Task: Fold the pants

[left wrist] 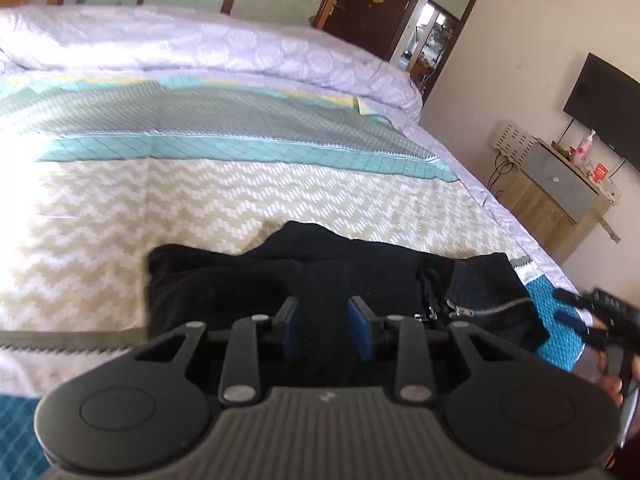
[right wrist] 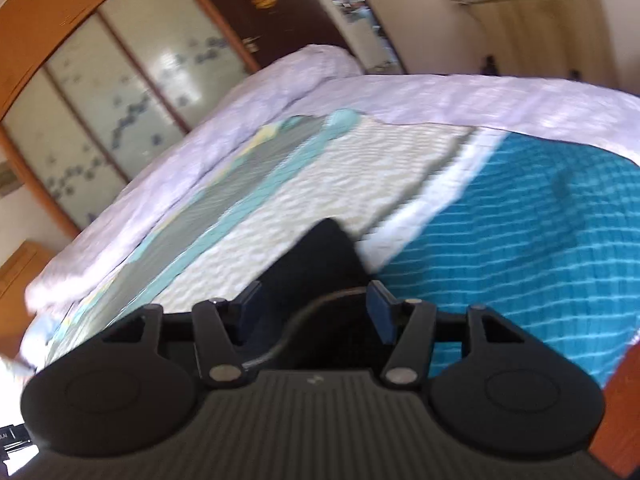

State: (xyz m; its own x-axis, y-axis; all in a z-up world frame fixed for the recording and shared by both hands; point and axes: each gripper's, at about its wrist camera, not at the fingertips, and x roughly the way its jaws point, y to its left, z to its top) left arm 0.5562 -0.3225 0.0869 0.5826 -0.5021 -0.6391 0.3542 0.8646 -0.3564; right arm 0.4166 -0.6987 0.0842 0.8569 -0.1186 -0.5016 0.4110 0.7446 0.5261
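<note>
Black pants (left wrist: pixel 304 280) lie bunched on the patterned bedspread (left wrist: pixel 240 184), with a silver zipper (left wrist: pixel 492 308) showing at their right end. My left gripper (left wrist: pixel 328 320) hovers just above the near edge of the pants, its blue pads apart and empty. My right gripper (right wrist: pixel 314 308) is open with a black corner of the pants (right wrist: pixel 320 256) right in front of its jaws; the view is blurred and tilted. The right gripper also shows at the right edge of the left wrist view (left wrist: pixel 600 316), beside the zipper end.
The bed has a lilac quilt (left wrist: pixel 200 44) along its far side and a teal blanket section (right wrist: pixel 520 232) near the foot. A wooden cabinet (left wrist: pixel 556 196) with bottles and a wall TV (left wrist: pixel 604 104) stand right of the bed. A wardrobe (right wrist: pixel 100 80) lies behind.
</note>
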